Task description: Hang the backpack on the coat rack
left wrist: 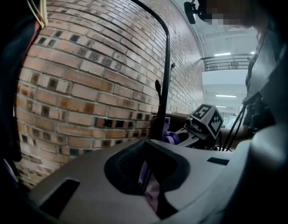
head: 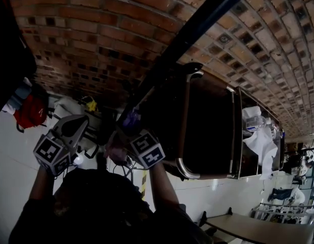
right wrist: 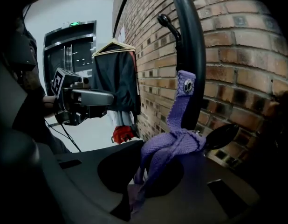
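The right gripper point(right wrist: 134, 190) is held up against the rack point(right wrist: 193, 55), a black pole standing just before a brick wall point(right wrist: 237, 36). Its fingers are pressed together on a purple strap point(right wrist: 169, 143). The strap is seen to bunch into a knot above the fingers. From there it runs up along the pole, touching it, and ends in a tab with a metal eyelet. One black hook point(right wrist: 163, 20) is seen higher on the pole. Another hook point(right wrist: 223, 135) juts out just beside the knot. Whether the strap is looped over that hook cannot be told.

The left gripper point(left wrist: 146, 181) is held well apart from the pole, to its left. Its fingers are pressed together, and a thin purple strip point(left wrist: 151, 192) is pinched between them.

In the head view a dark bulk, taken to be the backpack point(head: 96, 202), is seen below both grippers, between the person's forearms. Its outline is lost in shadow.

A dark jacket point(right wrist: 115, 78) on a hanger and a red bag point(right wrist: 121, 133) are seen further along the wall. A brown cabinet point(head: 208, 126) is seen to the right of the pole.
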Tool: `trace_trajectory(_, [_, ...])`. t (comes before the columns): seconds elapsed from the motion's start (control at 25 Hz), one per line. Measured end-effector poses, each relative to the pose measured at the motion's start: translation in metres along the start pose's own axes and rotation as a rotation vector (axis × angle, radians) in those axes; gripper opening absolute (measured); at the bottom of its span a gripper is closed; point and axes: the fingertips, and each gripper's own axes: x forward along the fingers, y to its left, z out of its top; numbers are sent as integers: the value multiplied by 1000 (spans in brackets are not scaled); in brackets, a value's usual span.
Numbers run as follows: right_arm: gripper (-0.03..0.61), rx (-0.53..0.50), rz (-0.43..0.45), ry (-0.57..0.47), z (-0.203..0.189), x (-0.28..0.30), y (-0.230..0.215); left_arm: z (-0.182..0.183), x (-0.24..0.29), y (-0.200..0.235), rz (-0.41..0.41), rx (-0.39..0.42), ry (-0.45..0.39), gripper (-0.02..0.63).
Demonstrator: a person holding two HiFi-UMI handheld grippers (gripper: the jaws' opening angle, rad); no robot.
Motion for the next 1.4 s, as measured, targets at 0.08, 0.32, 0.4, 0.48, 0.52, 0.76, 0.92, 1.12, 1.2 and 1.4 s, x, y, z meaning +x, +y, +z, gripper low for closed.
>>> trace_trajectory(0.08, [8,33,-20,-37,0,1,0,-3,-3,-2,-6,5,8,37])
trace_trajectory(0.32, [12,143,-114,-135,-10,-1,-7,-8,-15,-12,-29,14,16,37])
trace_trajectory(0.4, [22,159,-167,-126,-18,1,-10,-9,-20,-13,-30,21,18,37])
trace_trajectory(0.48, [46,169,-216,-122,-22,1,-12,-10,-27,-14,-31,24,14,37])
trace_trajectory(0.52, [62,174,-237,-120,-24,0,-13,-10,-31,-15,-33,26,10,37])
trace_trajectory(0.76, [140,176,-404,-133,-34,-19,-15,-10,-45,-16,-33,51,-2,37])
trace_trajectory(0.92, [149,186,-564,-228,-24,-59,-13,-6,-50,-15,-13,77,-8,37])
trace_trajectory(1.12, [142,254,-595,-440,22,-106,25,-15,-65,-21,-34,65,-11,37])
trace_trajectory(1.2, [133,247,-598,-519,41,-118,47,-16,-75,-29,-53,71,-9,37])
trace_trajectory(1.4, [3,271,-608,-634,59,-133,104,-15,-117,-52,-125,103,-22,37])
